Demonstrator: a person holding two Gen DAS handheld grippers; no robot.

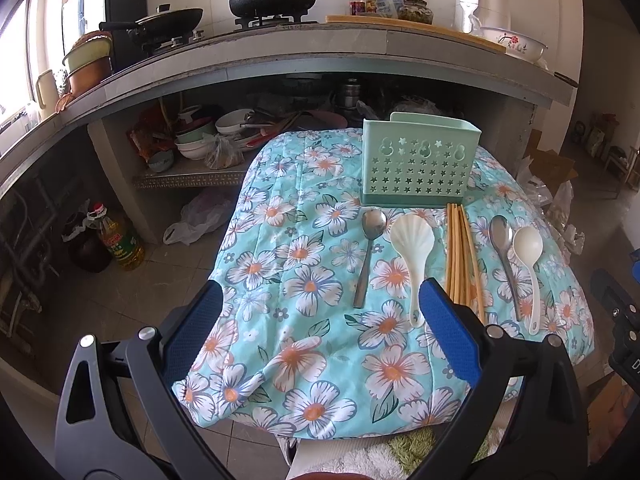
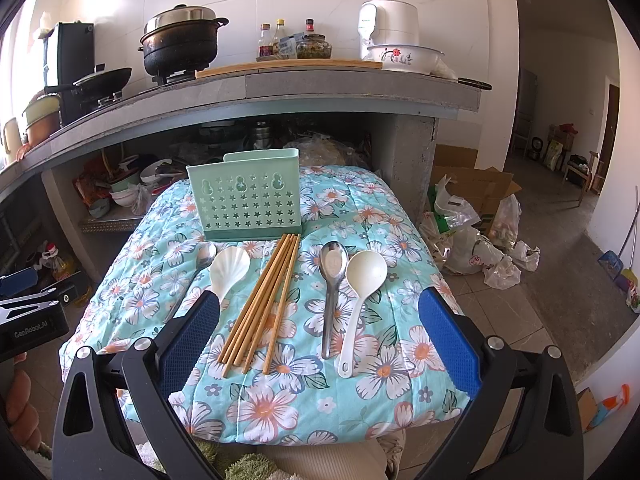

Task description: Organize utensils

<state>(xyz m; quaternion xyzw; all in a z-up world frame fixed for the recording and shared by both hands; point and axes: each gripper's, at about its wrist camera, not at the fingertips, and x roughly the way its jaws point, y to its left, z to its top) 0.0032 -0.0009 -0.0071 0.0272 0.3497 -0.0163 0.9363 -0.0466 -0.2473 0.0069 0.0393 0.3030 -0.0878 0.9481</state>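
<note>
Hovered with left gripper (image 1: 320, 308) and right gripper (image 2: 320, 316) both spread, empty; chopsticks (image 2: 262, 300), spoons unsorted beside empty holder (image 2: 244, 196).

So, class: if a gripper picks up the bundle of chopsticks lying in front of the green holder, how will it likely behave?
The chopsticks look thin, stiff and probably light. They lie loose and fanned out at the near end, so a pinch would likely catch only some. Being slender sticks on a soft flowered cloth, the rest may roll or scatter if nudged.
</note>
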